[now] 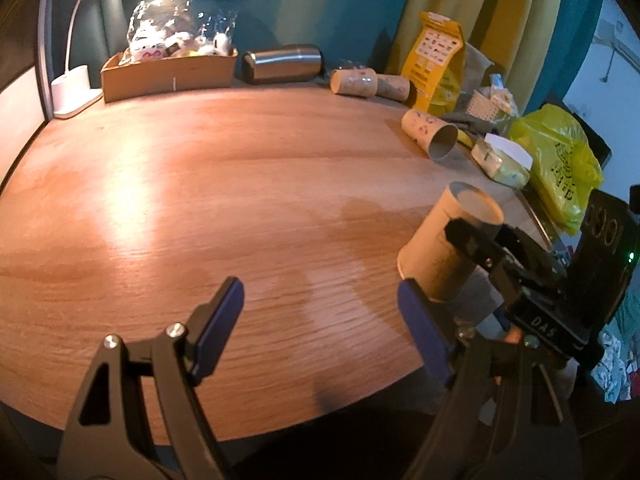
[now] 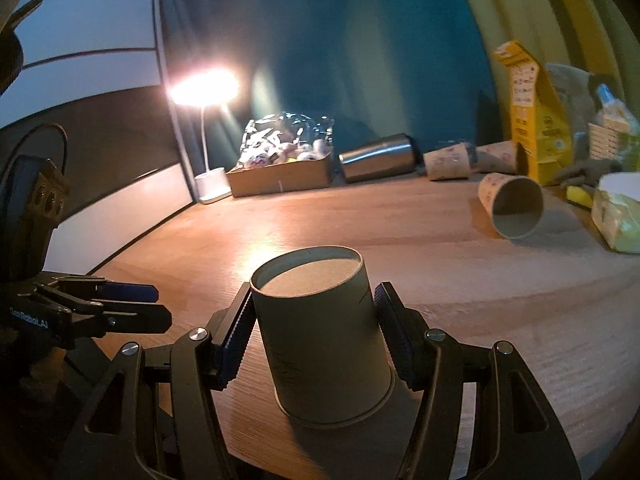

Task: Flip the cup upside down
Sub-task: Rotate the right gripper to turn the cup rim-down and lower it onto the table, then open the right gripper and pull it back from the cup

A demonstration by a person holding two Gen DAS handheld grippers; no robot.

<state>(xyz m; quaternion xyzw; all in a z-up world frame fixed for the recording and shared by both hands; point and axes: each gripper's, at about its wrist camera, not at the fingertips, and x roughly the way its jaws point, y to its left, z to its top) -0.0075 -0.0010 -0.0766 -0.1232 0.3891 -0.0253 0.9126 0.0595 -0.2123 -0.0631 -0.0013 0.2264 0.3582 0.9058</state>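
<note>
Paper cup inverted on the table, between the right gripper's fingers

The left gripper (image 1: 320,320) hangs with fingers wide apart, nothing between them. To its right, the cup (image 2: 322,336) stands mouth-down on the wooden table (image 2: 500,280), the right gripper (image 2: 316,344) bracketing it; whether the pads (image 2: 394,340) press it, I cannot tell.

"DAS" printed on the right claw (image 1: 476,248) body, seen from the left wrist. "GenRobot.AI" on the left claw (image 2: 132,304) housing, seen from the right wrist. Print on the yellow paper bag (image 1: 436,60) and yellow plastic bag (image 1: 560,160) is unreadable.
</note>
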